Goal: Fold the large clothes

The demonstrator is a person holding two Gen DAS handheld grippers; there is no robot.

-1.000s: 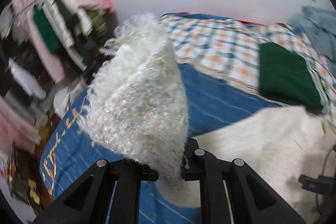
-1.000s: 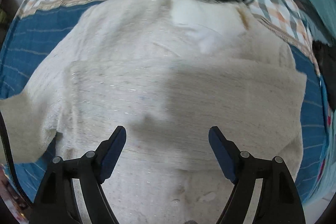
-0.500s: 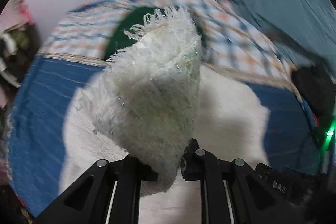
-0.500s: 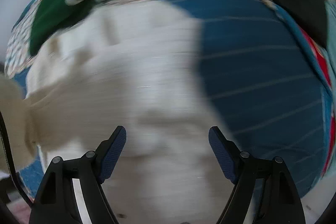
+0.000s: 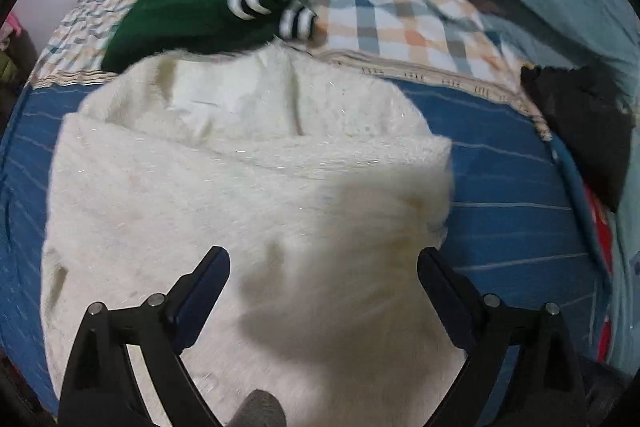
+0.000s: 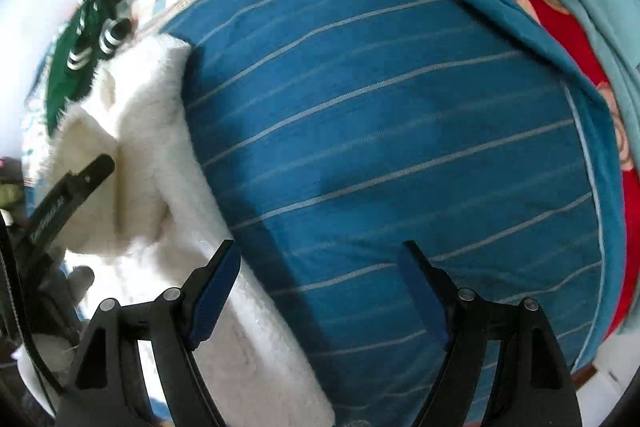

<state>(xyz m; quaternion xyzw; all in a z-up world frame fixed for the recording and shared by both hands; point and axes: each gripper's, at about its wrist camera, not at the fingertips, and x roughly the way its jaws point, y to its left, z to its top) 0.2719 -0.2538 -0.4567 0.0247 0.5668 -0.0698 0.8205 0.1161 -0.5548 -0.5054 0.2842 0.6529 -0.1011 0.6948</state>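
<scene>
Left gripper [image 5: 322, 269]: jaws spread wide, nothing between them, hovering over the fuzzy white sweater [image 5: 200, 195]. A blurred flap of the sweater sits just ahead of the jaws, toward 1 o'clock.

The sweater lies partly folded on the blue striped bedsheet [image 5: 500, 187], with a sleeve layer laid across its body. At its 12 o'clock edge it meets a green garment with striped cuffs [image 5: 192, 11], which rests on the plaid blanket [image 5: 392, 7]. Black cloth [image 5: 580, 123] at 3 o'clock.

Right gripper [image 6: 320, 267]: jaws spread, empty, over bare bedsheet [image 6: 380, 107]. The sweater [image 6: 148, 131] lies at its 9 o'clock; the left finger overlaps the sweater's edge. Red fabric [image 6: 568, 39] at 2 o'clock.
</scene>
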